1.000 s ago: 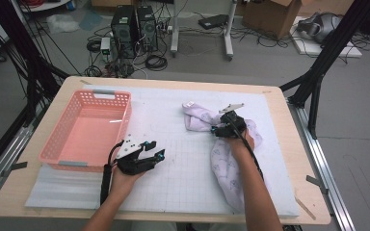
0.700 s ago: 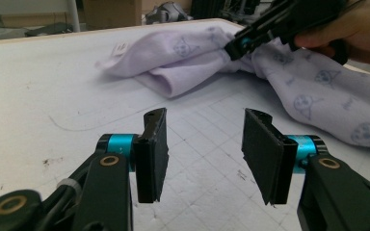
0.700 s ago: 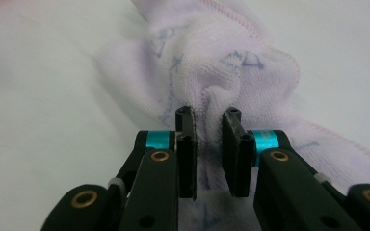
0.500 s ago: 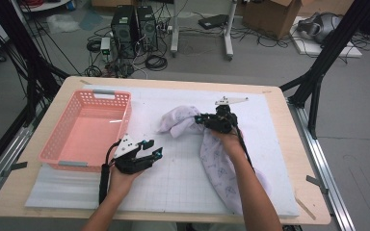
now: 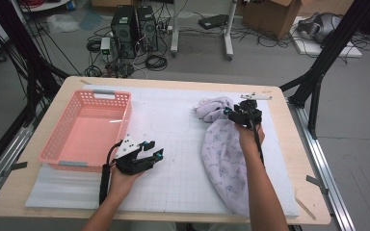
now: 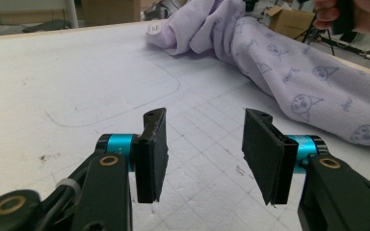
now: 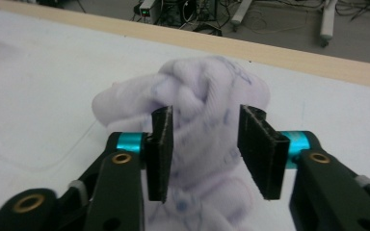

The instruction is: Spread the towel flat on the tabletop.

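- The lilac cloth (image 5: pixel 224 159) lies on the right half of the white mat (image 5: pixel 173 120) that covers the desk (image 5: pixel 289 159): a long strip runs toward the near edge, and its far end is bunched into a soft heap.
- The right claw (image 5: pixel 229 111) sits at that heap. In the right gripper view its jaws stand apart with folds of the cloth (image 7: pixel 207 96) rising between and beyond them, so nothing is clamped — I judge the step in hand to be taking a hold on the bunched end.
- To do it well, push the jaws a little deeper, so that they bite one clear fold and not a loose wad, then close fully before any lift. A shallow pinch on such soft fabric could slip out.
- The person's forearm (image 5: pixel 262 192) lies over the strip, so raise it with the claw, or the cloth may drag and twist.
- The left claw (image 5: pixel 160 153) rests low on the mat, well apart from the cloth, with its jaws spread and empty; its own view shows the cloth (image 6: pixel 289 62) ahead and to one side.
- The pink basket (image 5: pixel 84 132) stands at the left of the desk, just beside the left hand (image 5: pixel 125 175) — a likely place for the cloth.
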`<state>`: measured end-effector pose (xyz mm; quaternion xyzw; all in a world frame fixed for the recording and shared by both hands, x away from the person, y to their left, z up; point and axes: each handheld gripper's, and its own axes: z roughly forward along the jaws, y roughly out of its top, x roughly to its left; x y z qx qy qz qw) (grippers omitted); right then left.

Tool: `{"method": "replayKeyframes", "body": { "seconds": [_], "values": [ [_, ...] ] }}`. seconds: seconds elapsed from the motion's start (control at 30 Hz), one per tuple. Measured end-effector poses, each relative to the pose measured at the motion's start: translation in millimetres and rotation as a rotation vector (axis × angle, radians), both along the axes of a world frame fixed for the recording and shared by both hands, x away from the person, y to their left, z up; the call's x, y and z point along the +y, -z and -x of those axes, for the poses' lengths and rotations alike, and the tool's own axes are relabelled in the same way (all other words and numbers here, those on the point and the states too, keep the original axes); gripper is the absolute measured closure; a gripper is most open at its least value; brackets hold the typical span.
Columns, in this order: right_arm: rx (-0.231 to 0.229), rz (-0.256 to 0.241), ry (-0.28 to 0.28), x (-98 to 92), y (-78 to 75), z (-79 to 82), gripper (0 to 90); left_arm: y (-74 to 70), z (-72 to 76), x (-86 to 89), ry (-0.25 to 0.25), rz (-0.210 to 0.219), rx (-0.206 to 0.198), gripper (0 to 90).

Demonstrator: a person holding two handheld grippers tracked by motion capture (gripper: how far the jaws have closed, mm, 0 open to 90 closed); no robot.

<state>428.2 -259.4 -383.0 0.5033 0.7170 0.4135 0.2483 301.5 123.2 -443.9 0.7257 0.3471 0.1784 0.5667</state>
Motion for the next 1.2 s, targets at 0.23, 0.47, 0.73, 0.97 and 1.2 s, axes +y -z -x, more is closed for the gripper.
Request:
{"method": "replayKeyframes", "body": {
  "seconds": [0.23, 0.47, 0.73, 0.97, 1.2],
  "values": [
    [-0.040, 0.099, -0.059, -16.0, -9.8, 36.2, 55.2, 0.1, 0.5, 0.3, -0.002, 0.002, 0.000, 50.5],
    [0.015, 0.072, -0.178, -32.1, 16.8, 88.0, 45.3, 0.2, 0.1, 0.6, -0.003, 0.011, 0.001, 50.5],
    [0.065, 0.052, -0.365, 15.3, 31.6, 119.4, 51.3, 0.1, 0.6, 1.3, -0.005, 0.011, 0.006, 50.5],
    [0.135, 0.208, -0.397, 45.7, 44.4, 116.1, 79.2, 2.3, 0.6, -0.4, -0.003, 0.001, 0.012, 50.6],
    [0.054, 0.090, -0.563, 62.7, 16.3, 125.1, 85.0, 1.8, 0.4, 3.4, -0.015, 0.001, 0.009, 51.0]
  ]
}}
